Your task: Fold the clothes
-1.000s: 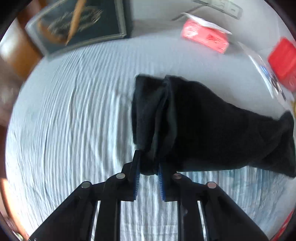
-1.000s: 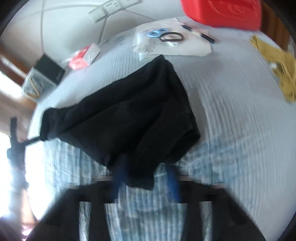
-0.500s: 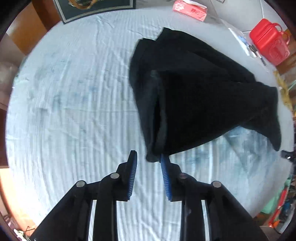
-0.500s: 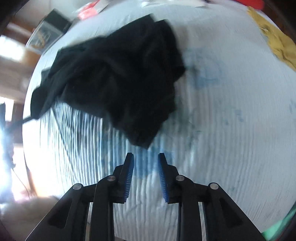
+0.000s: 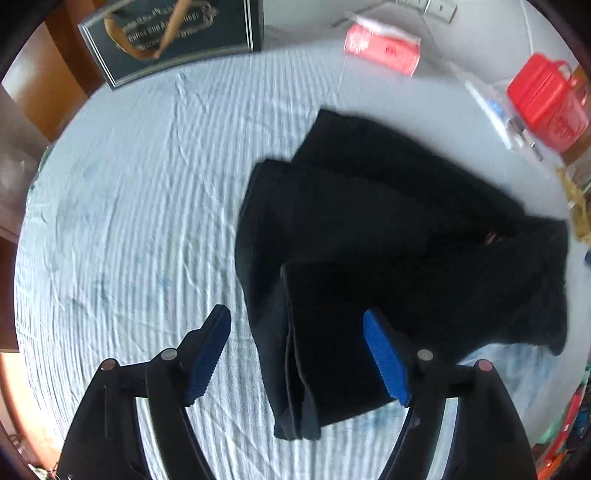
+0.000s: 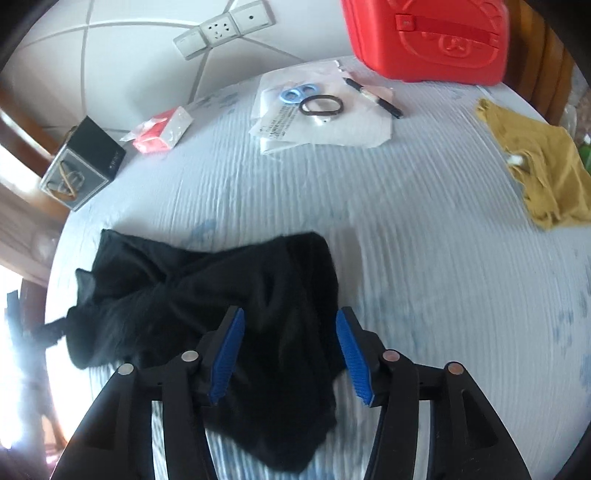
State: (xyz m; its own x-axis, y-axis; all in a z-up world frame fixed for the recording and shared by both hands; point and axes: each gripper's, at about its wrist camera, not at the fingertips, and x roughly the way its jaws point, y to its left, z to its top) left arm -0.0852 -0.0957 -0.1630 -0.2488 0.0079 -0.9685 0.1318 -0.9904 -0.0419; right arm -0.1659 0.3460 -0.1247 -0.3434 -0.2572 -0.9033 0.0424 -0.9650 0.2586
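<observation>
You're in a home bedroom: a bed with a pale blue ribbed sheet (image 6: 424,229), wall sockets (image 6: 225,27) on a padded headboard, wooden furniture beside it, and household clutter such as a red case (image 6: 424,37) and a mustard garment (image 6: 543,173).

Garment (image 6: 221,314) on the bed sheet (image 6: 424,258)

Behind the garment lie papers (image 6: 325,125); case (image 6: 424,37) farther behind; cloth (image 6: 543,177) to its right.

Your black garment (image 5: 388,236) is soft matt cloth on a ribbed, crinkled pale-blue sheet (image 5: 140,206). At two o'clock the red case (image 6: 424,37) looks glossy plastic; your grippers' finger pads (image 6: 227,354) are ridged blue rubber.
</observation>
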